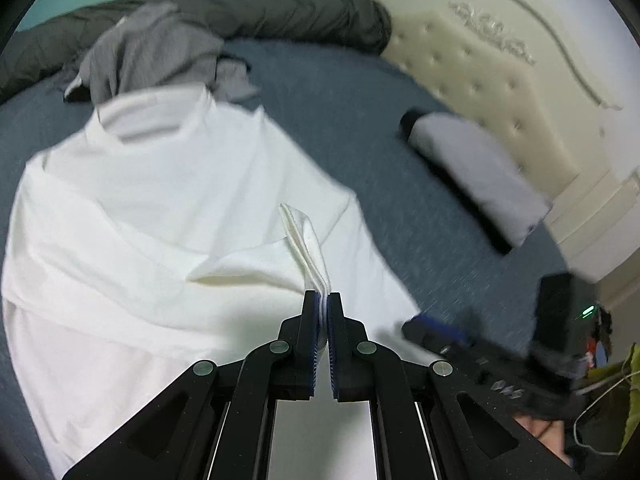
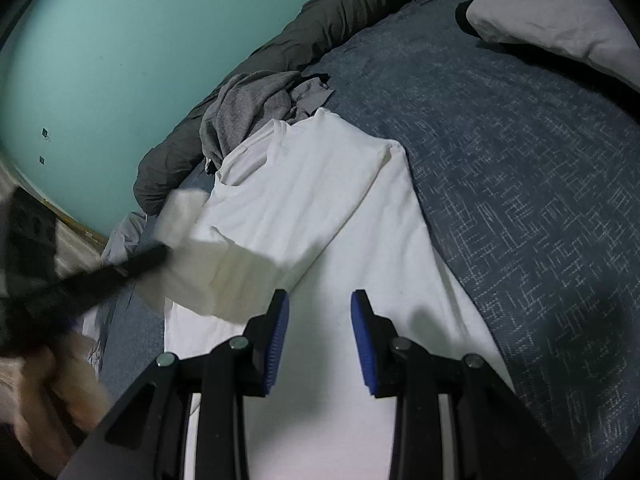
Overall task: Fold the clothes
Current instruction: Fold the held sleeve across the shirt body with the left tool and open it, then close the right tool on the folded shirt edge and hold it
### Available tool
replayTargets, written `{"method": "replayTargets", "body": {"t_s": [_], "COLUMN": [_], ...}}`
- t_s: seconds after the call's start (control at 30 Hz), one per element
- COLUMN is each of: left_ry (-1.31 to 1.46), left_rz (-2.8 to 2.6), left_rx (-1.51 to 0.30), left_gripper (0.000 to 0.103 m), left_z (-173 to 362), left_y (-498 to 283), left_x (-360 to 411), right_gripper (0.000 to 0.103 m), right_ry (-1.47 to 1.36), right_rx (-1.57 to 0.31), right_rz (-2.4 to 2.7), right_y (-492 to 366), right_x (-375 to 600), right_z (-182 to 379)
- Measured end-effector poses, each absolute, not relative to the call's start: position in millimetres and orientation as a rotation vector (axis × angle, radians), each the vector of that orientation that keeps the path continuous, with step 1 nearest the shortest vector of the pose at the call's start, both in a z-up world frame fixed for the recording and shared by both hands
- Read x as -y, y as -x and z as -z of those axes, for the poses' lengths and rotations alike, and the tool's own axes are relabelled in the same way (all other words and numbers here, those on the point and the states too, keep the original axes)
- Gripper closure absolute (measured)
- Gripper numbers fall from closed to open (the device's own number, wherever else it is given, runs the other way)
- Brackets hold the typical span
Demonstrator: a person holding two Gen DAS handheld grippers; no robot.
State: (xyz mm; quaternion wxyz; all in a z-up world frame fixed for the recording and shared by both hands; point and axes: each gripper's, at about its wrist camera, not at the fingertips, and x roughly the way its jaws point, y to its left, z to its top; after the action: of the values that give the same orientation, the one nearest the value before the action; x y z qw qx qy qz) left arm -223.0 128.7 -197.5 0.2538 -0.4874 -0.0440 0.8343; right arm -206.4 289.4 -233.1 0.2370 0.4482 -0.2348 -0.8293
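Note:
A white long-sleeved shirt (image 1: 160, 200) lies spread on the blue bedspread (image 1: 340, 112). My left gripper (image 1: 324, 300) is shut on a folded sleeve cuff of the white shirt, lifted over the shirt's body. In the right wrist view the same white shirt (image 2: 320, 208) lies flat, and my right gripper (image 2: 320, 304) hovers open just above its lower part with nothing between the blue pads. My left gripper (image 2: 160, 250) shows there as a blurred black shape at the left, holding the sleeve. The right gripper (image 1: 436, 332) appears blurred at the shirt's right edge in the left wrist view.
A crumpled grey garment (image 1: 152, 52) lies beyond the shirt's collar. A dark rolled duvet (image 1: 280, 12) runs along the teal wall (image 2: 100, 60). A pale pillow (image 1: 476, 168) rests by the cream tufted headboard (image 1: 480, 72). A person's hand (image 2: 56, 392) is at lower left.

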Motion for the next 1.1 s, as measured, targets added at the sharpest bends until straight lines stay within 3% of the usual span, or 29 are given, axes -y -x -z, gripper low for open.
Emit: {"method": "replayTargets", "body": {"t_s": [0.1, 0.17, 0.2, 0.23, 0.43, 0.97, 1.03, 1.1], "left_ry": [1.377, 1.382, 1.372, 1.362, 1.339, 1.469, 1.484, 1.488], "left_rz": [-2.243, -2.235, -2.238, -2.241, -2.306, -2.608, -2.648, -2.684], "left_rx": [0.13, 0.135, 0.132, 0.13, 0.134, 0.451, 0.475, 0.477], "left_gripper": [0.094, 0.073, 0.056, 0.054, 0.054, 0.054, 0.054, 0.054], "left_z": [223, 228, 227, 227, 224, 259, 262, 264], "left_y": [220, 215, 212, 209, 200, 209, 215, 220], "left_x": [-133, -129, -125, -121, -79, 97, 119, 139], "right_gripper": [0.071, 0.07, 0.062, 0.057, 0.053, 0.048, 0.062, 0.088], "right_ry": [-1.253, -1.271, -1.28, -1.289, -1.351, -1.433, -1.43, -1.428], "right_rx": [0.656, 0.665, 0.672, 0.681, 0.67, 0.576, 0.546, 0.52], "right_rz": [2.234, 2.2, 2.185, 2.172, 2.171, 2.189, 2.191, 2.192], "right_y": [209, 211, 212, 213, 219, 243, 244, 245], "right_x": [-284, -280, -278, -276, -270, -245, -241, -237], "right_z": [240, 245, 247, 249, 260, 282, 283, 283]}}
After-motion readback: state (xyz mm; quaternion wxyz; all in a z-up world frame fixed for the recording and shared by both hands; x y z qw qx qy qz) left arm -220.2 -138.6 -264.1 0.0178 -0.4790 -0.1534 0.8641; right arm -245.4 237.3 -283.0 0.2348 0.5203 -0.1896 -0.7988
